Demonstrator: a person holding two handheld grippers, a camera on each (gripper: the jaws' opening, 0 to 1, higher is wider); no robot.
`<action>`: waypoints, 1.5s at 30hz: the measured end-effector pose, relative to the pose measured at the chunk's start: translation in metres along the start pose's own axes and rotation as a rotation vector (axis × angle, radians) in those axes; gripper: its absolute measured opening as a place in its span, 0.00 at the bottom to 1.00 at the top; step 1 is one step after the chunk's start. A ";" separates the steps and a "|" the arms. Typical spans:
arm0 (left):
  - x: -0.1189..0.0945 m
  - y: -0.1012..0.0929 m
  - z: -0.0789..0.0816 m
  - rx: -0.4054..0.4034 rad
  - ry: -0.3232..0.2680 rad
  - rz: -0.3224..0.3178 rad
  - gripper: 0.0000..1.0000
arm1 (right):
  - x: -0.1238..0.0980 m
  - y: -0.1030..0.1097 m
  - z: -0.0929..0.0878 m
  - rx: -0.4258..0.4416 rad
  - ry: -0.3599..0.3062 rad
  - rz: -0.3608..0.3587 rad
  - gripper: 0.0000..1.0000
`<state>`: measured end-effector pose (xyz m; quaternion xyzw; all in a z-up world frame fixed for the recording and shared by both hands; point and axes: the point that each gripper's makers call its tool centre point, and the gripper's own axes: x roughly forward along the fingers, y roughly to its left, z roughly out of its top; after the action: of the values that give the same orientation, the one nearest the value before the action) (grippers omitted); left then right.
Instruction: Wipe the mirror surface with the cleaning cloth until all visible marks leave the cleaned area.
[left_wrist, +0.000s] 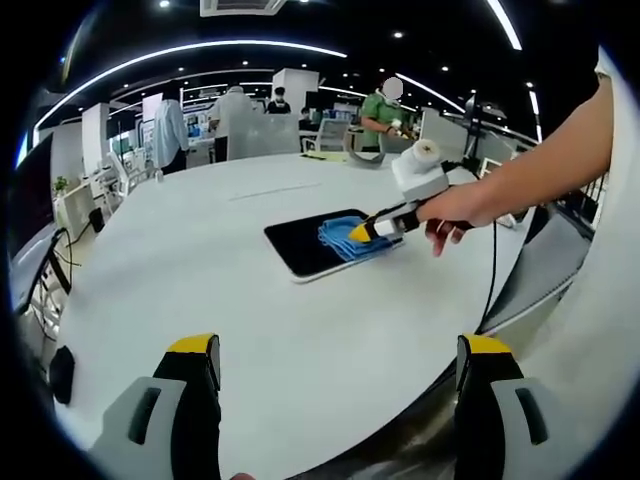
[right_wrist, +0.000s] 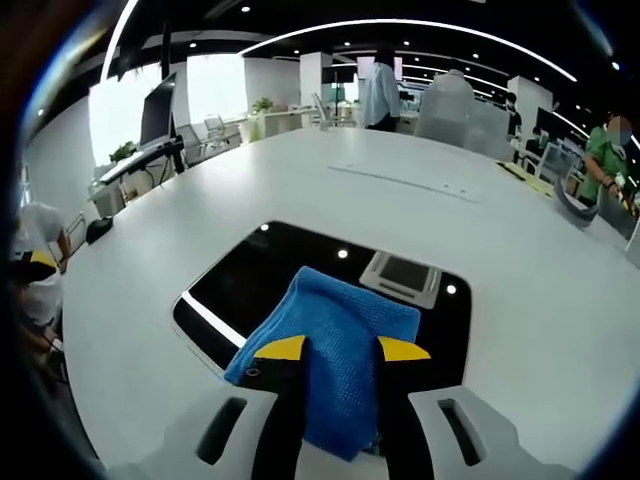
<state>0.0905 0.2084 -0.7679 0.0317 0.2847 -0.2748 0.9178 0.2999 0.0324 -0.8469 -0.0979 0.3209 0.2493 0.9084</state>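
Right gripper (right_wrist: 341, 349), clamped on the blue cloth (right_wrist: 335, 365), presses it on the mirror's (right_wrist: 260, 275) 6 o'clock edge, mid-wipe; left gripper (left_wrist: 340, 355) hangs open, empty. Next: sweep toward 12.

Large white oval table (left_wrist: 250, 290) takes most of both views. Small dark object (right_wrist: 98, 229) at its far-left edge in the right gripper view. Grey curved item (right_wrist: 572, 203) on the table's right side, near a person in a green top (left_wrist: 380, 113). More people stand beyond the far edge, one in a light blue shirt (left_wrist: 170, 130). White pillar (left_wrist: 294, 88) behind them; long curved ceiling light strips (left_wrist: 190, 50) overhead. Desks and dark monitor (right_wrist: 158, 110) at left.
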 end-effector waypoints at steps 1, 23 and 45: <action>-0.001 0.000 0.000 0.000 0.001 0.001 0.99 | 0.000 0.000 0.000 0.001 0.001 -0.001 0.23; -0.010 0.006 -0.007 -0.016 -0.009 0.009 0.99 | 0.004 -0.003 0.006 -0.003 0.025 -0.003 0.23; -0.004 0.008 -0.007 -0.020 -0.003 0.008 0.99 | 0.012 -0.009 0.013 -0.006 0.028 0.003 0.23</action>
<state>0.0879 0.2184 -0.7725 0.0232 0.2857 -0.2684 0.9197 0.3200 0.0334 -0.8446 -0.1036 0.3328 0.2504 0.9032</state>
